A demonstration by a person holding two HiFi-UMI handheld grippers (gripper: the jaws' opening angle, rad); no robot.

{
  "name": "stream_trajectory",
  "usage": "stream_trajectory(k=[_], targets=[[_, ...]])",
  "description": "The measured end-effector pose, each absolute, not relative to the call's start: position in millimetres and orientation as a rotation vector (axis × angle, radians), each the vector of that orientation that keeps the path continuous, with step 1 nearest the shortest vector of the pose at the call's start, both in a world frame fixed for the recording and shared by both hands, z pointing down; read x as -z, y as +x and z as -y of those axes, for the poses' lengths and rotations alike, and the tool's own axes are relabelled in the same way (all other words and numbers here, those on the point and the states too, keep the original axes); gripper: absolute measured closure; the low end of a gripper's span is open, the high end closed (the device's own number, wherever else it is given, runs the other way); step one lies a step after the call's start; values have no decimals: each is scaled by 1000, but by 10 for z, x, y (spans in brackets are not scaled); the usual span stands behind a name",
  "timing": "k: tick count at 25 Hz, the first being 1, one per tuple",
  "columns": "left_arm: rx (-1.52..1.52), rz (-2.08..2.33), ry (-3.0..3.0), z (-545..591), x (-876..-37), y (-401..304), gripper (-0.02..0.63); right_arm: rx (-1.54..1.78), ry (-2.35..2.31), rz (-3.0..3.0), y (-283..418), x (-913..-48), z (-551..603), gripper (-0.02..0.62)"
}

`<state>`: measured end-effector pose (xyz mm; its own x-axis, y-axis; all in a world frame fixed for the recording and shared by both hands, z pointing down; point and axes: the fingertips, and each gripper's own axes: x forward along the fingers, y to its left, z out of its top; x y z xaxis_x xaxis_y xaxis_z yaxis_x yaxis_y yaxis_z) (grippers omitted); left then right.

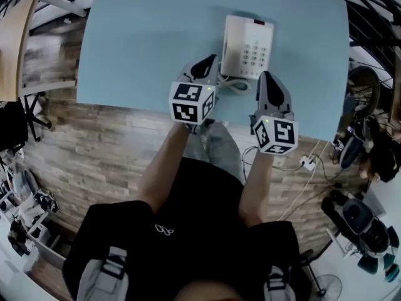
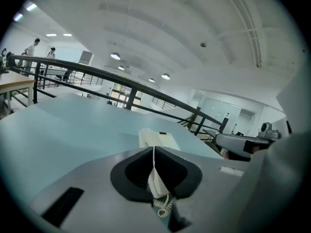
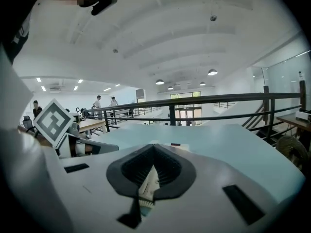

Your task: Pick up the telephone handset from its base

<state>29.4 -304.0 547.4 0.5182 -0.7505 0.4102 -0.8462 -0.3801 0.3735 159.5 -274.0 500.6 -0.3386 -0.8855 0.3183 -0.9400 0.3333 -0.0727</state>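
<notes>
A white telephone (image 1: 249,47) with a keypad lies on the pale blue table (image 1: 144,49), its handset (image 1: 231,46) resting in the cradle on the left side. A coiled cord (image 1: 236,85) curls at the phone's near end. My left gripper (image 1: 210,63) hovers just short of the handset's near end, jaws shut and empty. My right gripper (image 1: 265,75) sits by the phone's near right corner, jaws together with nothing held. In the left gripper view the phone (image 2: 158,139) lies straight beyond the shut gripper (image 2: 154,149). The right gripper (image 3: 154,147) points over the keypad (image 3: 148,186).
The table's near edge (image 1: 138,108) runs just under both grippers. Below it are wood flooring, the person's legs, a power strip (image 1: 307,163) with cables, and equipment at the right (image 1: 363,221). A dark railing (image 3: 204,101) runs beyond the table's far side.
</notes>
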Motion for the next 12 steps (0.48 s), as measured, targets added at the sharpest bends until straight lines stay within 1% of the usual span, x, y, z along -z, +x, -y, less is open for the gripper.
stream_trajectory(k=[1, 3, 5, 9, 12], targets=[[-243, 1278, 2213, 3101, -5538, 297, 598, -370, 1645, 2374, 1583, -5044, 2768, 601], [-270, 1236, 2200, 3233, -5671, 298, 535, -388, 1624, 2374, 1565, -5105, 2820, 600], [-275, 1176, 2187, 3342, -5771, 353, 501, -406, 1617, 2371, 1604, -5162, 2842, 600], [-286, 1063, 2180, 3431, -5878, 589, 456, -447, 1652, 2334, 1817, -5255, 2779, 601], [-323, 1012, 2173, 3522, -5953, 693, 442, -462, 1665, 2312, 1944, -5297, 2820, 600]])
